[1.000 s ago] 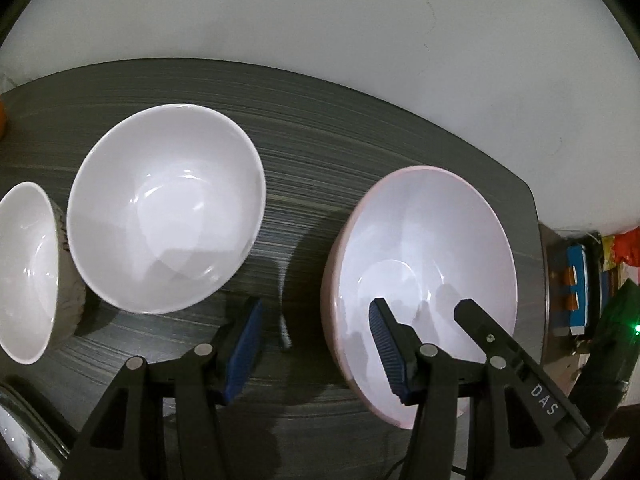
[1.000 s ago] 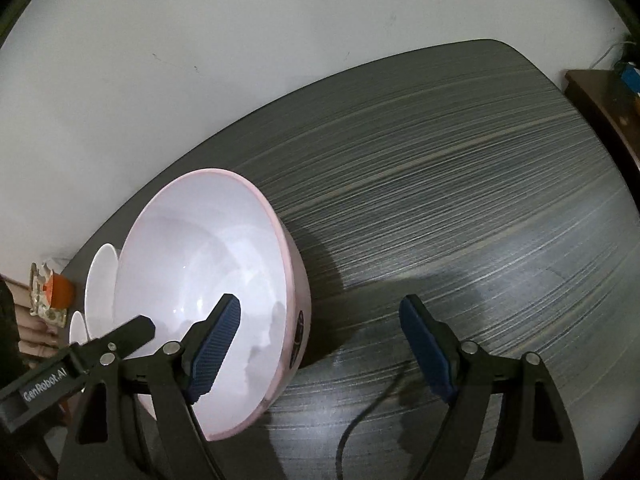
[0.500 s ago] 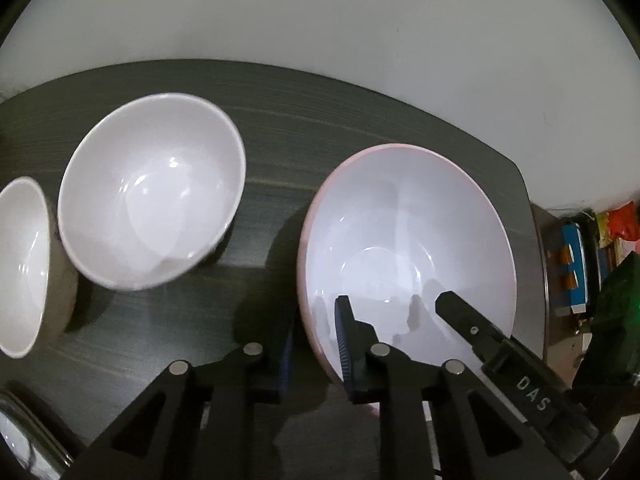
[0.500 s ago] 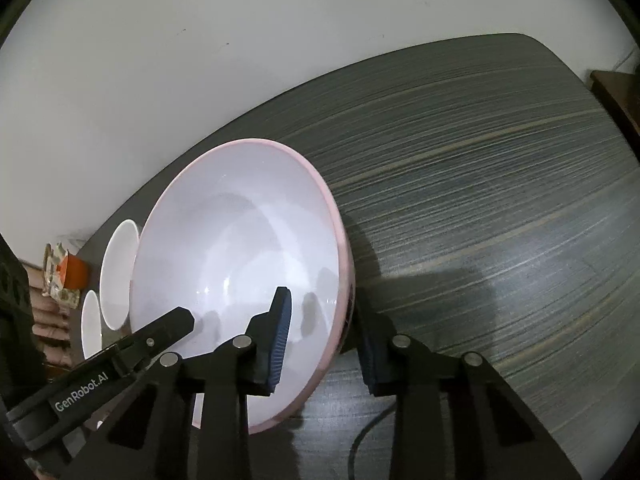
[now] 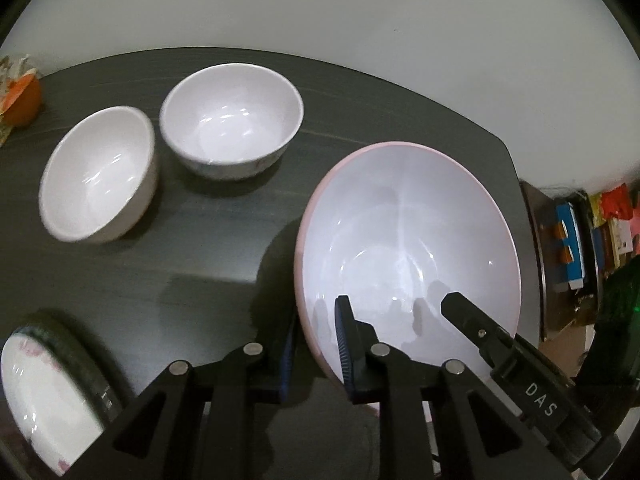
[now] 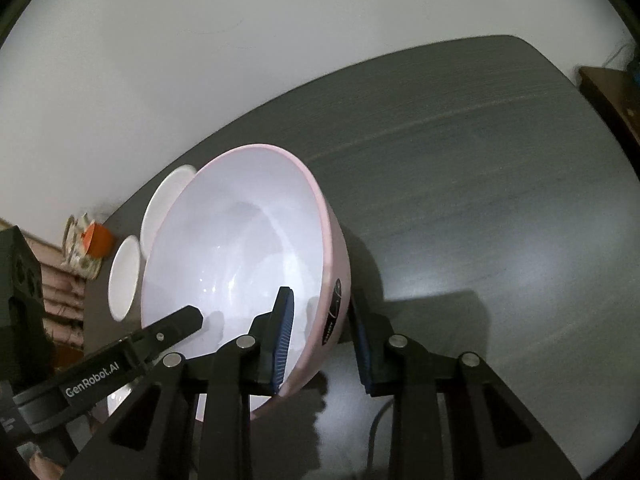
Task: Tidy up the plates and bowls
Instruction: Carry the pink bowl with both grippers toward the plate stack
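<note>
Pink-rimmed bowl, left wrist view: the large bowl [image 5: 408, 248] fills the frame from centre out to 4 o'clock, white inside, over the dark table [image 5: 208, 264].
Left gripper: the left gripper [image 5: 316, 344] sits at 6 o'clock, its jaws narrow and clamped on the bowl's near rim, one blue pad inside the wall and the other outside.
Other gripper in this view: the right gripper's finger marked DAS [image 5: 480, 328] reaches into the bowl from 5 o'clock.
Small bowls: two white bowls stand just beside each other, one [image 5: 231, 120] at 11 o'clock and one [image 5: 98, 174] at 9 o'clock, well apart from the big bowl.
Plate: a white plate [image 5: 44, 396] with a dark rim lies at 8 o'clock.
Orange thing: blurred, at the table's 10 o'clock edge [image 5: 24, 100]; what it is cannot be told.
Bowl, right wrist view: it is tilted, centre-left in frame [image 6: 240, 264].
Right gripper: at 6 o'clock, the right gripper [image 6: 322, 342] has narrow jaws pinching the bowl's wall, one pad on each side.
Small bowls again: both peek out behind the big bowl at 9 o'clock [image 6: 164, 204].
</note>
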{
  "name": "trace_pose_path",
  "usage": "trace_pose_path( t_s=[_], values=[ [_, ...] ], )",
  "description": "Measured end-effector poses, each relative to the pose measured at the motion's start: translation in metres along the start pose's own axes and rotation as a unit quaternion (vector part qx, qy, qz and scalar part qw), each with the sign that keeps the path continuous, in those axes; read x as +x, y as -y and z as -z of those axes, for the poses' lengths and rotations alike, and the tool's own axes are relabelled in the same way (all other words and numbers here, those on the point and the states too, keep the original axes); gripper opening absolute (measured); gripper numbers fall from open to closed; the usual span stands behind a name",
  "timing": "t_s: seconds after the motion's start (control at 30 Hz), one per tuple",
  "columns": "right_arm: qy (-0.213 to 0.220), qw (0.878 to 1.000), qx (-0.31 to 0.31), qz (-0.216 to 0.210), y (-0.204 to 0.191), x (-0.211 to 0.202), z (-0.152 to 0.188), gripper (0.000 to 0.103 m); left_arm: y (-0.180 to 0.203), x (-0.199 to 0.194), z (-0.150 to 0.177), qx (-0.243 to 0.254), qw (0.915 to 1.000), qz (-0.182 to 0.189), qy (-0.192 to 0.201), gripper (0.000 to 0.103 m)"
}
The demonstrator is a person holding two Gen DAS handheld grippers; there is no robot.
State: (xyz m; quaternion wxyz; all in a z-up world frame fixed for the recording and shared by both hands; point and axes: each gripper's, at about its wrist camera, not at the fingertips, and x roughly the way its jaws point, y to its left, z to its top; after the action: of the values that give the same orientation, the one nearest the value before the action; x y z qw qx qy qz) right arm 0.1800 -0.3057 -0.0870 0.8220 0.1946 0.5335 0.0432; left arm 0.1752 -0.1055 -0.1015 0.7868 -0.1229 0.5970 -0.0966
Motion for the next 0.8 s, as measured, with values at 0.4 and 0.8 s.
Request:
trace_pose_path(
  t_s=[0.4, 0.8],
  values=[
    [-0.01, 1.0, -0.008, -0.025, -0.025, -0.039, 0.088, 0.027, -0.036, -0.054, 0.075, -0.005, 0.9998, -0.006, 0.019, 0.019],
    [-0.061, 0.998, -0.01, -0.022, -0.016, -0.026, 0.158, 0.027, -0.066, -0.046, 0.121, -0.023, 0.9997, -0.012, -0.004, 0.019]
  ],
)
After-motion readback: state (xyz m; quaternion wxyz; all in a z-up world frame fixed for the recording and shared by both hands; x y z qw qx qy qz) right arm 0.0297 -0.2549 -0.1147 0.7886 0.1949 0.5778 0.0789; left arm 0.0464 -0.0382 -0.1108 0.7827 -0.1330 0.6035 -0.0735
